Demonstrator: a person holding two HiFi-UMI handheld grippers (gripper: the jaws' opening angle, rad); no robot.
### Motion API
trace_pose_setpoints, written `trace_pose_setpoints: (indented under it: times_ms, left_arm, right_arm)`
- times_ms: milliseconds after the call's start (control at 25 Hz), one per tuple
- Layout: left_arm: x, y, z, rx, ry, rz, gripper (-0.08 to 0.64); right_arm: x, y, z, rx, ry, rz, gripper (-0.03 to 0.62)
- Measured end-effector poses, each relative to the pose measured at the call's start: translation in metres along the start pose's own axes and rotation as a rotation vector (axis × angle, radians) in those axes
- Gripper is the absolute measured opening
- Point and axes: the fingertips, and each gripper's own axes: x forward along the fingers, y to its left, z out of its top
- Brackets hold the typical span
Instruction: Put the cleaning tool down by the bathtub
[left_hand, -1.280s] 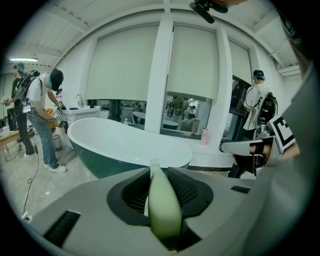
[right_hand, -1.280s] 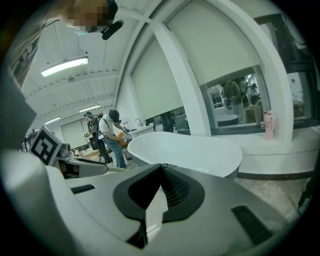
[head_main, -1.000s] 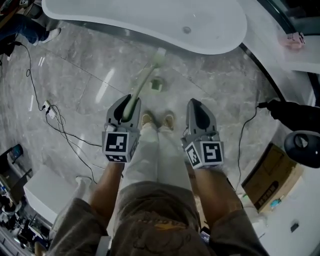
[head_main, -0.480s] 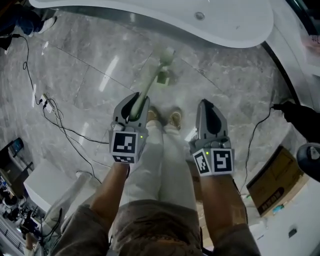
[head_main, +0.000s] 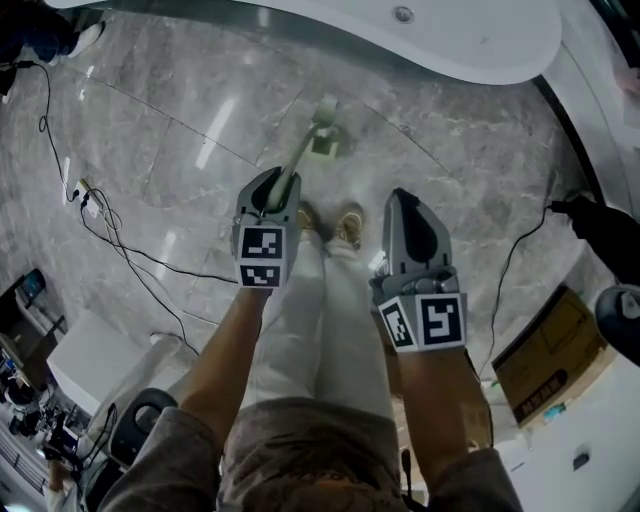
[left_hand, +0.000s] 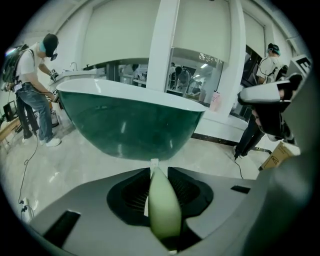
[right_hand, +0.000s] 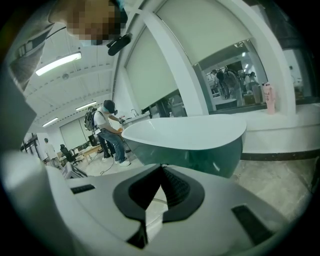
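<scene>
Far left: cables (head_main: 105, 235) trail across the floor (head_main: 180, 120), well apart from the work area.

Next, the left gripper (head_main: 277, 188) is clamped on the tool (head_main: 300, 155). In the left gripper view the pale green handle fills the gap and both pads press on it, jaws part-way apart. The grip is at the handle's near end, so the head sticks out forward toward the bathtub (head_main: 470, 45). That head sits over the strip of floor between the shoes (head_main: 325, 225) and the bathtub's base. Whether it is airborne or already resting, I cannot tell from above. A small green block (head_main: 322, 146) lies on the floor just by the head; contact unclear.

Judgement: holding the tail end gives reach, so the head can go down first, close to the bathtub, without much stooping. The tool is roughly where it belongs. Set-down and release are not yet done.

To the right, the right gripper (head_main: 403, 197) has its tips pressed together with nothing between them. The right gripper view shows only floor through the slot behind the tips. It hangs beside the right leg, about level with the other. Likely parked shut and out of the way, since this looks like a one-handed job.

Far right: a box (head_main: 545, 350) and a dark cord (head_main: 505, 270), both apart from the drop spot. No obstruction expected.
</scene>
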Motion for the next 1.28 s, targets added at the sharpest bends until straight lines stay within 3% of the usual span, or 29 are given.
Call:
trace_pose_setpoints:
  times_ms: [520,920,1280]
  left_arm:
    - [0.087,0.004,-0.066,-0.057,0.236,0.032,0.118]
    - [0.124,-0.004,-0.105,-0.039,0.419,0.038,0.118]
    - [0.14,-0.006,-0.119,-0.032,0.487,0.059,0.118]
  right_arm:
    - [0.001,-0.001,-0.01,0.015,0.035,0.009,0.0]
    - [-0.001,-0.009,-0.018,0.03,0.053,-0.002,0.0]
    - [-0.005,-0.015,-0.025,0.043,0.07,-0.009,0.0]
